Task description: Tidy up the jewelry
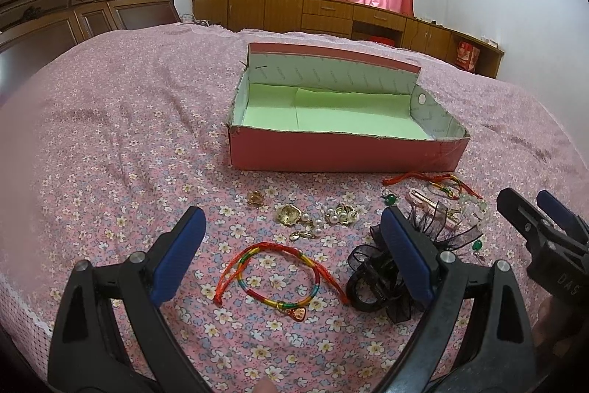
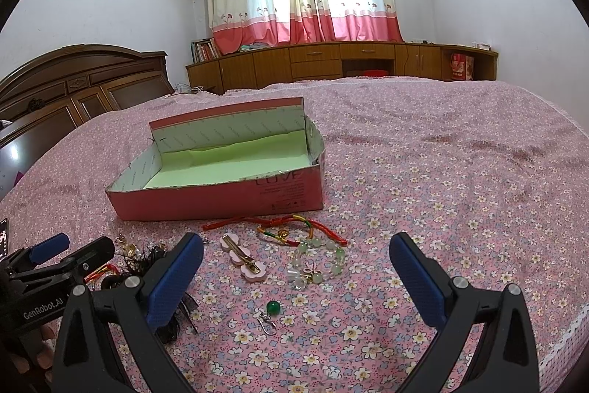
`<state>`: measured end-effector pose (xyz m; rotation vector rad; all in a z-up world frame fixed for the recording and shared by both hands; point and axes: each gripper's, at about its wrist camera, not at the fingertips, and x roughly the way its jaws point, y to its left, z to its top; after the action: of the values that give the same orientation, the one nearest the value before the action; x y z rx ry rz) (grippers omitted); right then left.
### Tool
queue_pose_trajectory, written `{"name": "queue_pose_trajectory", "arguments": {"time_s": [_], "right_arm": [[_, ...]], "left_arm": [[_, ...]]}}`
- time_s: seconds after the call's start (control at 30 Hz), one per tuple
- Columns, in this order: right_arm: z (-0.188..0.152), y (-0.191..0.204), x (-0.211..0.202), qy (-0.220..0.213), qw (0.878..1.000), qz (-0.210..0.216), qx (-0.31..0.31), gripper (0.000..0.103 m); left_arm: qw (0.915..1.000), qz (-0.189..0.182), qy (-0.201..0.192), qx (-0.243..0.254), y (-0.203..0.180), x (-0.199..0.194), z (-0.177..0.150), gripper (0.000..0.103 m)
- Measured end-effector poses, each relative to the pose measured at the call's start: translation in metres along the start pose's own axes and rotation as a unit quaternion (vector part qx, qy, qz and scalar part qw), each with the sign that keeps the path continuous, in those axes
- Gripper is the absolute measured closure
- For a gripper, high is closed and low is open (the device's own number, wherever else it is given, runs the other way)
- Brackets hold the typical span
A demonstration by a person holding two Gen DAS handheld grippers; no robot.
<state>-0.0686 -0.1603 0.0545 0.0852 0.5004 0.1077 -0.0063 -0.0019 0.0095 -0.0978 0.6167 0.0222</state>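
An open pink box [image 1: 346, 153] with green lining stands on the bed; it also shows in the right wrist view [image 2: 221, 201]. My left gripper [image 1: 294, 245] is open above a rainbow cord bracelet [image 1: 279, 275], with gold and pearl earrings [image 1: 316, 216] beyond and a black lace hair clip [image 1: 375, 275] by its right finger. My right gripper [image 2: 294, 267] is open over a pale green bead bracelet [image 2: 316, 264], a pink flower hair clip [image 2: 244, 258], a green bead earring [image 2: 272, 310] and a red cord bracelet [image 2: 294, 227]. My right gripper also shows in the left wrist view [image 1: 530, 209].
The flowered pink bedspread [image 2: 441, 190] covers the whole bed. A wooden headboard [image 2: 73, 87] stands at the left and a low wooden cabinet [image 2: 331, 61] under curtains behind. The bed's lace edge [image 2: 567, 330] runs at the right.
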Motion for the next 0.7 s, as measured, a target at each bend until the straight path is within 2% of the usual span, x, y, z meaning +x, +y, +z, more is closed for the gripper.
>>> {"name": "queue_pose_trajectory", "arguments": {"time_s": [0.7], "right_arm": [[-0.0012, 0.0004, 0.0007, 0.001, 1.0, 0.0, -0.001, 0.0]], "left_arm": [[1.0, 0.0, -0.004, 0.0, 0.0017, -0.0016, -0.0009, 0.013]]}}
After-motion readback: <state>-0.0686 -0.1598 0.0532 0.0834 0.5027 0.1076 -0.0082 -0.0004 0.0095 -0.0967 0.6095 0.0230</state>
